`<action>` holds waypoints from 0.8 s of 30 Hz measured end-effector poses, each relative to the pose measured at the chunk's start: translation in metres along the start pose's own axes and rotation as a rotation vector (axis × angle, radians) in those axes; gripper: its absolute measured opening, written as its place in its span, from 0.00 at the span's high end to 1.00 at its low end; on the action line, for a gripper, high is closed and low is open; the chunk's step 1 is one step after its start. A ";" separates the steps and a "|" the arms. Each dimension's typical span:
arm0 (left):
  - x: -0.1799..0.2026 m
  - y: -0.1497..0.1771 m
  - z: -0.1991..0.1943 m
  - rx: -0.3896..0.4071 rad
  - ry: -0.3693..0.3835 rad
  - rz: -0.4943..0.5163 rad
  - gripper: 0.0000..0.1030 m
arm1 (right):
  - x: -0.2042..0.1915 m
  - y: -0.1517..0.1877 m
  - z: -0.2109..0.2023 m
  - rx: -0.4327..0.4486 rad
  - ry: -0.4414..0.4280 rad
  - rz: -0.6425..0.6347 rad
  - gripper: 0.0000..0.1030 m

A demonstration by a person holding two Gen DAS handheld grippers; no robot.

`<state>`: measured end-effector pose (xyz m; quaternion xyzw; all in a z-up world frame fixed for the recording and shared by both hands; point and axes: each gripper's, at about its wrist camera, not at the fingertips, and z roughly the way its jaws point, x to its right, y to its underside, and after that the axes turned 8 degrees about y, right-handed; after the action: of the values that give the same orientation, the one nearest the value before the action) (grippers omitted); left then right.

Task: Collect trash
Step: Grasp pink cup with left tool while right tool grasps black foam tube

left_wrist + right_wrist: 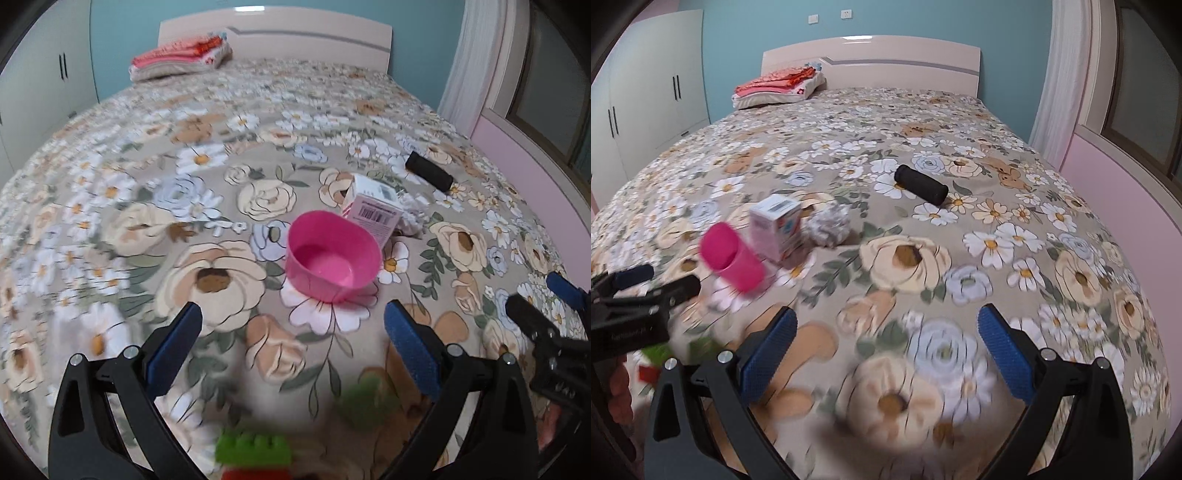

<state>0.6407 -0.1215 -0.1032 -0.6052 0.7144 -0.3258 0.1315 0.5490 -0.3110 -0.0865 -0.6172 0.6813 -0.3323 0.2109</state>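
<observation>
A pink plastic bowl (332,258) stands on the flowered bed, empty; it shows as a pink blur in the right wrist view (733,258). Behind it lies a small pink and white carton (373,206) (775,227). A crumpled paper ball (829,223) lies beside the carton, mostly hidden in the left wrist view (412,218). A black cylinder (428,171) (921,184) lies farther back right. My left gripper (293,347) is open and empty just before the bowl. My right gripper (886,354) is open and empty, to the right of the bowl.
Green and red toy bricks (255,452) lie at the near edge under the left gripper. Folded red and white bedding (779,88) sits by the headboard (886,59). A wardrobe (646,96) stands left, a pink window ledge (1126,184) right.
</observation>
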 end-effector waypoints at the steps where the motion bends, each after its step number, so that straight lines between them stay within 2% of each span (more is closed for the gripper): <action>1: -0.003 -0.003 0.006 -0.002 0.011 -0.012 0.07 | 0.001 -0.002 0.005 -0.002 -0.002 0.001 0.03; 4: -0.011 -0.011 0.008 0.014 0.057 -0.067 0.07 | 0.002 -0.009 0.020 -0.005 -0.007 0.005 0.03; 9: -0.018 -0.030 0.029 -0.007 0.031 -0.091 0.07 | 0.000 -0.012 0.041 -0.014 -0.018 0.002 0.03; 15: -0.019 -0.039 0.057 -0.034 -0.010 -0.069 0.08 | 0.007 -0.032 0.063 0.008 0.029 -0.003 0.03; 17: -0.019 -0.040 0.064 -0.048 -0.008 -0.067 0.19 | 0.011 -0.043 0.072 0.024 0.044 -0.001 0.03; 19: -0.023 -0.040 0.074 -0.087 0.019 -0.082 0.40 | 0.014 -0.056 0.086 0.038 0.059 -0.008 0.03; 21: -0.026 -0.040 0.080 -0.097 0.027 -0.095 0.44 | 0.017 -0.070 0.102 0.041 0.059 -0.034 0.03; 23: -0.025 -0.041 0.081 -0.088 0.026 -0.085 0.52 | 0.017 -0.082 0.114 0.042 0.071 -0.066 0.03; 24: -0.025 -0.042 0.081 -0.083 0.040 -0.081 0.64 | 0.017 -0.090 0.125 0.040 0.071 -0.096 0.03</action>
<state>0.7263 -0.1248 -0.1437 -0.6320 0.7045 -0.3132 0.0788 0.6968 -0.3531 -0.1064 -0.6325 0.6512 -0.3776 0.1828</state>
